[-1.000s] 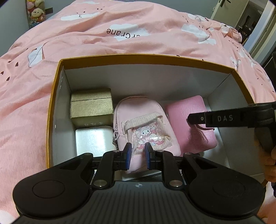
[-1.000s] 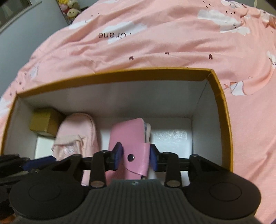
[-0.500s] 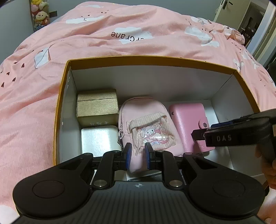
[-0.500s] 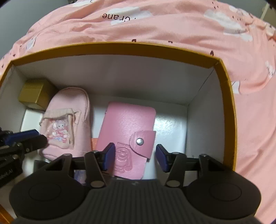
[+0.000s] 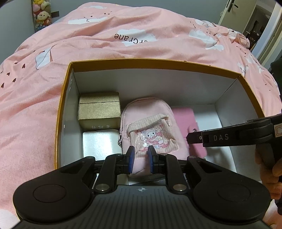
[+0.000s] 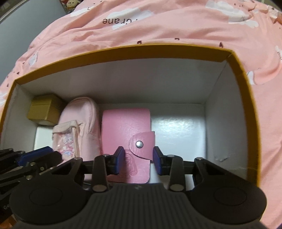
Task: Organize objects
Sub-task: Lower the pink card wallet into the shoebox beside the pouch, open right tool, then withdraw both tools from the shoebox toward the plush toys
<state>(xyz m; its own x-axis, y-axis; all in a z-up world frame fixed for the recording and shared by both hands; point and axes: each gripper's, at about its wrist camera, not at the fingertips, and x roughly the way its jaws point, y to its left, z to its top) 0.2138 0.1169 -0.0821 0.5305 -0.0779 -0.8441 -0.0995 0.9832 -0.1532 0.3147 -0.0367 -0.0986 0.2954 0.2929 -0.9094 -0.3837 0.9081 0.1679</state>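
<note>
Bedding (image 5: 91,58) fills the room's middle, a pink quilt printed with white clouds and small hearts, rumpled and rising behind everything else. On it sits the storage box (image 5: 151,61), open-topped, with an orange rim and white inner walls that stand well above what lies inside. Its right-hand third is bare white floor (image 6: 178,128), the widest free patch, running up to the right wall (image 6: 227,119). The left and middle are packed: a gold gift box (image 5: 99,110) in the far left corner, a white box (image 5: 101,141) just in front of it, touching, then the little pink backpack (image 5: 149,123) lying flat beside both, and the pink card wallet (image 6: 126,131) flat just beside the backpack, its snap tab facing the near side.

The right gripper (image 6: 138,161) hangs over the wallet's near end with its blue pads set a moderate way apart, one on each side of the snap tab, clamping nothing. The left gripper (image 5: 141,159) hovers above the backpack's near end, pads (image 5: 131,159) drawn narrow with a slim gap between them and nothing pinched that I can see.

Stuffed toys (image 5: 42,14) sit stacked by the grey wall at the far left, and a doorway (image 5: 260,26) opens at the far right.
</note>
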